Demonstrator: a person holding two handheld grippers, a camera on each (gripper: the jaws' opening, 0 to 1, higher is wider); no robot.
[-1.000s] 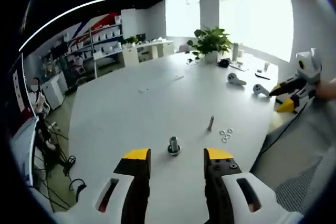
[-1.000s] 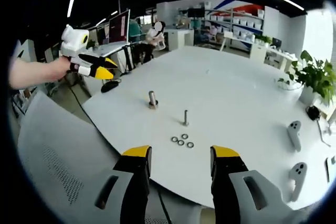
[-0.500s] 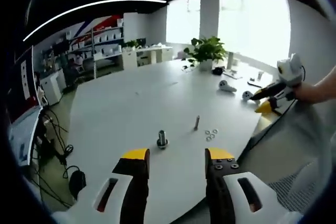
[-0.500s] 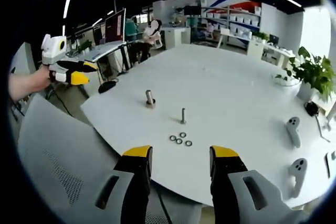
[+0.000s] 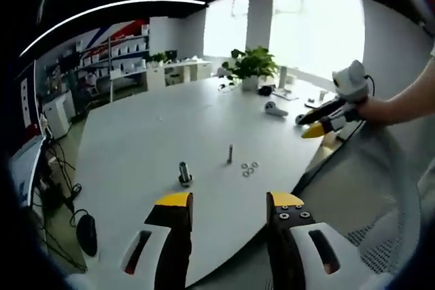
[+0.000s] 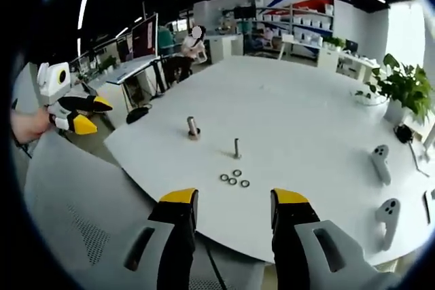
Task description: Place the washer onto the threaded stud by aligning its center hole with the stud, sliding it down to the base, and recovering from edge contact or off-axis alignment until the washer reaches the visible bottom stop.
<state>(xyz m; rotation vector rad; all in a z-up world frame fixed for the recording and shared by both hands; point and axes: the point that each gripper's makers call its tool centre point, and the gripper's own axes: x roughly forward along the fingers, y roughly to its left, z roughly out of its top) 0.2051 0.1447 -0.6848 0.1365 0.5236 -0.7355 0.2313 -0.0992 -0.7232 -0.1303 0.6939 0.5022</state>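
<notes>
A thin threaded stud (image 5: 230,154) stands upright on the white table (image 5: 149,134), with several small washers (image 5: 249,168) lying loose just beside it. My left gripper (image 5: 229,202) is open and holds nothing, well back from the table edge. In the right gripper view the stud (image 6: 236,148) rises behind the washers (image 6: 234,179). My right gripper (image 6: 234,198) is open with nothing between its jaws, off the table's near edge. The right gripper (image 5: 326,115) shows in a hand at the right, and the left gripper (image 6: 71,110) shows at the far left.
A thicker bolt with a nut (image 6: 193,128) stands left of the stud. Two white controllers (image 6: 379,163) lie at the right, near a potted plant (image 6: 404,89). A grey mesh chair (image 6: 75,222) sits below the table edge. Shelves and desks line the room behind.
Both grippers have drawn back from the table, so the stud and washers look smaller and farther. In the right gripper view the left gripper has shifted left and lower. Both stay open.
</notes>
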